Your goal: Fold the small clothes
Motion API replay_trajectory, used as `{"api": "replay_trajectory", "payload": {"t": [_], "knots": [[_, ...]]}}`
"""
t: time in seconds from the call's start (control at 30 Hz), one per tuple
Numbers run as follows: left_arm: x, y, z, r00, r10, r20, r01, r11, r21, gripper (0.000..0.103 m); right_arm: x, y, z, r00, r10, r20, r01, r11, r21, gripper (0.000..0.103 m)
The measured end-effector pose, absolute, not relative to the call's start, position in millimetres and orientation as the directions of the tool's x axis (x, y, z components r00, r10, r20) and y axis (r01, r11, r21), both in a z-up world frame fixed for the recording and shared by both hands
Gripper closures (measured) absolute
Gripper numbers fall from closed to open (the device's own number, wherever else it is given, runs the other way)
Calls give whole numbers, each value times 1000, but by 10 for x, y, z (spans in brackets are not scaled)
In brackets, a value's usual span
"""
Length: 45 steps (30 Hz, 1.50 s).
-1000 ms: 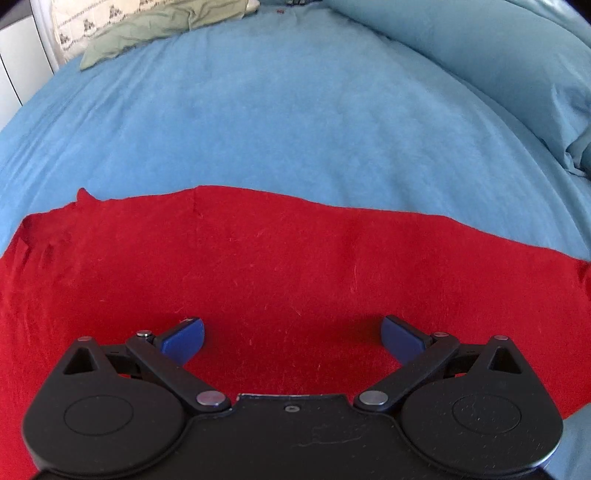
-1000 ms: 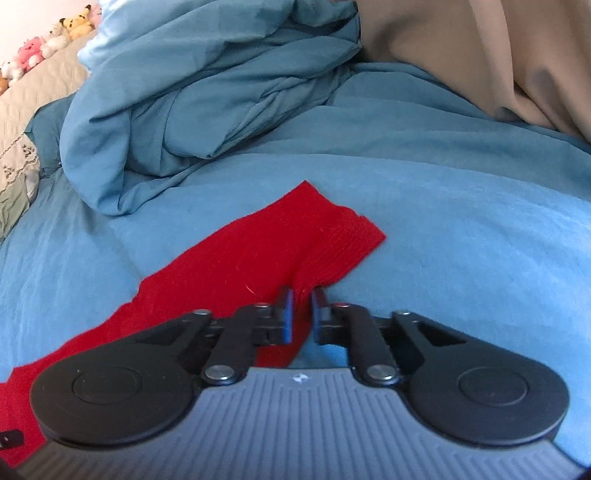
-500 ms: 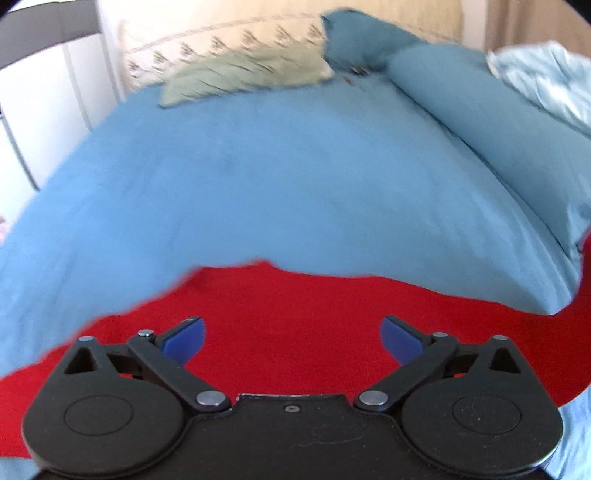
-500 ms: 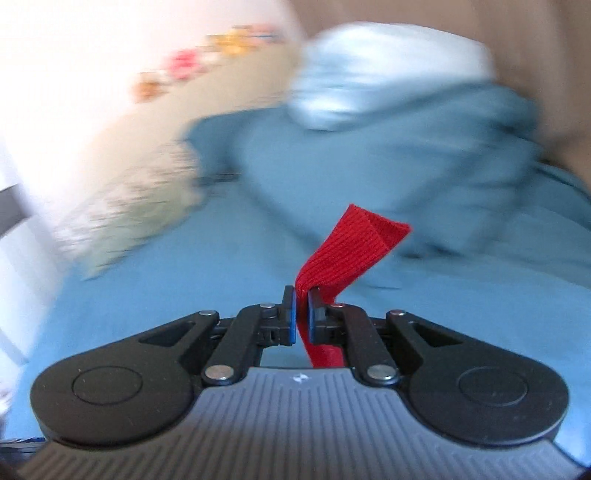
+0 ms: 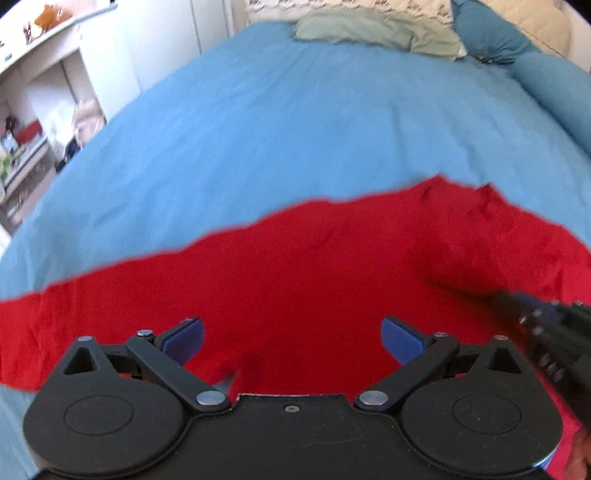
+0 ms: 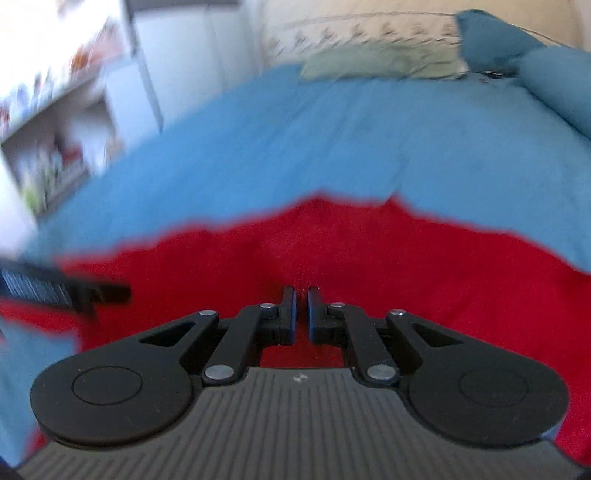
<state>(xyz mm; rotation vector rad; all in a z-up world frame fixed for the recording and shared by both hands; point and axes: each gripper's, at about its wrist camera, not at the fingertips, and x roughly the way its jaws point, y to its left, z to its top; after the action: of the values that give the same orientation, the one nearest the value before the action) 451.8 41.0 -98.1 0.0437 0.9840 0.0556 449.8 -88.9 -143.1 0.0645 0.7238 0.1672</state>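
A red knit garment (image 5: 314, 266) lies spread on the blue bed sheet (image 5: 295, 122). My left gripper (image 5: 291, 338) is open and empty, low over the garment's near part. The right gripper comes into the left wrist view at the right edge (image 5: 546, 321), over a folded-over part of the red cloth. In the right wrist view the right gripper (image 6: 301, 314) has its jaws nearly together with red garment (image 6: 369, 251) between and below them. The view is blurred, so I cannot tell whether it grips the cloth. The left gripper shows there at the left edge (image 6: 55, 290).
A grey-green cloth (image 5: 376, 31) and patterned pillows (image 5: 369, 5) lie at the head of the bed. Blue pillows (image 5: 535, 66) sit at the right. White shelves (image 5: 33, 92) with small items stand to the left of the bed.
The right gripper lifted the garment's end and carried it leftward over the rest of the cloth, now beside the left gripper. The left view swung left; its jaws stayed open.
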Motion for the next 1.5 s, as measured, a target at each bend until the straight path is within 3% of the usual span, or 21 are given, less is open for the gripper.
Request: {"api": "replay_trajectory", "payload": {"t": [0.17,0.23,0.3,0.43,0.6,0.77,0.83,0.87,1.07,1.27,1.3,1.33,1.5], "knots": [[4370,532,-1120,540,-5,-841,-47,998,-36,0,4257,-639,-1704,724,175,-667,-178,982,64,71],[4433,525,-1092,538,-43,-842,-38,996,-75,0,4245,-612,-1686,726,181,-663,-206,978,40,31],[4462,408,-1061,539,-79,-839,-14,995,-103,0,4202,-641,-1631,742,165,-649,-231,973,-16,19],[4571,139,-1037,523,-173,-834,60,984,-167,0,4095,-900,-1486,749,106,-654,-206,975,-78,15],[4720,-292,-1165,498,-246,-831,85,968,-236,4,3772,-1549,-1329,739,-16,-673,-33,998,-61,9],[4857,-520,-1343,514,-190,-837,29,978,-205,19,3464,-2089,-1322,716,-149,-682,146,987,-62,6],[4819,-494,-1324,535,-161,-829,11,983,-184,36,3357,-2275,-1380,690,-188,-699,216,975,-49,5],[4789,-450,-1309,541,-151,-827,1,984,-179,39,3316,-2352,-1418,678,-197,-708,240,970,-40,5],[4665,-306,-1263,553,-127,-823,-52,981,-186,43,3222,-2616,-1615,616,-234,-752,362,932,6,5],[4820,-482,-1319,558,-148,-816,-42,978,-206,41,3371,-2643,-1681,628,-245,-739,348,937,-14,2],[4840,-487,-1312,561,-146,-815,-49,977,-208,59,3393,-2661,-1695,629,-239,-740,344,939,-11,2],[4871,-492,-1294,562,-135,-816,-57,978,-201,90,3414,-2674,-1699,631,-236,-739,341,940,-9,1],[4929,-402,-974,637,-164,-753,-38,969,-243,92,3482,-2672,-1691,636,-239,-734,331,943,-21,1]]}}
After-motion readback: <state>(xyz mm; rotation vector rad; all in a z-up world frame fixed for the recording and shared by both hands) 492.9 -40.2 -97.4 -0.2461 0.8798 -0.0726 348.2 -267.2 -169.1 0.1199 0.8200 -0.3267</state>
